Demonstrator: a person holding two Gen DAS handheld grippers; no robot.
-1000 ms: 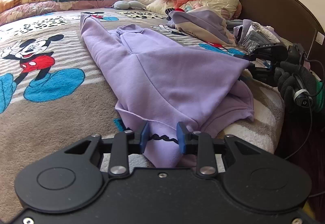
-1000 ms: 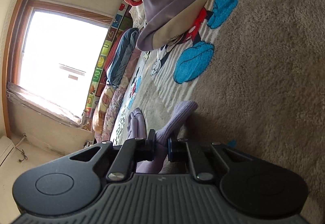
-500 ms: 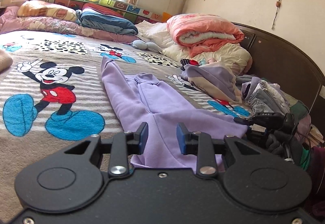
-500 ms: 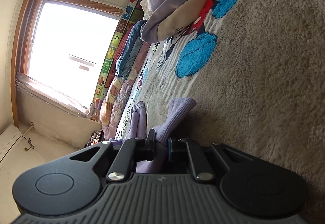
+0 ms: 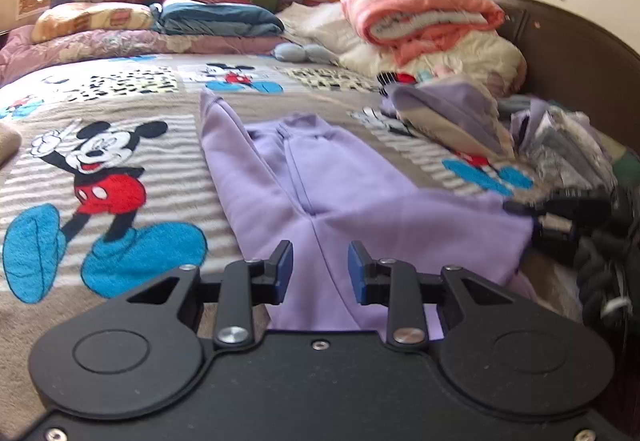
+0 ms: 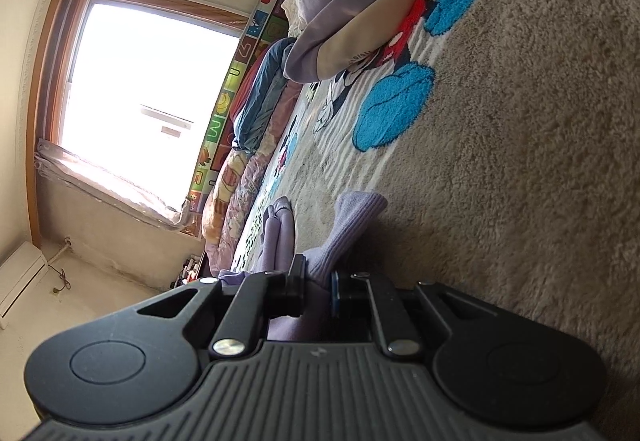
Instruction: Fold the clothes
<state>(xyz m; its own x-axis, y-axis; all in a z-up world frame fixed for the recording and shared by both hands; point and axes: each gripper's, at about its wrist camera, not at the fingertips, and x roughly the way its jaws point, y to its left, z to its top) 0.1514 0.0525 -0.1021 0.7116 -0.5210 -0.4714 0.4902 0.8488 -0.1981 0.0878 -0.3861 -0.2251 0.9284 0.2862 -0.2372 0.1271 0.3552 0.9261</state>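
On bed blanket (image 5: 120, 113), lilac garment (image 5: 360, 209): right gripper (image 6: 316, 287) jaws clamped, left gripper (image 5: 319, 271) jaws apart.

The near end of the lilac sweatpants (image 5: 360, 209) is hidden behind the left gripper (image 5: 319, 268) body. In the right wrist view, the fabric pinched by the right gripper (image 6: 317, 281) disappears behind its housing (which part is gripped cannot be told). The dark gear (image 5: 580, 225) at the bed's right edge is blurred.

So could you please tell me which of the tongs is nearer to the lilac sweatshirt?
Right. The right tongs are shut on a fold of the lilac sweatshirt, touching it. The left tongs are open above it, with nothing between the fingers.
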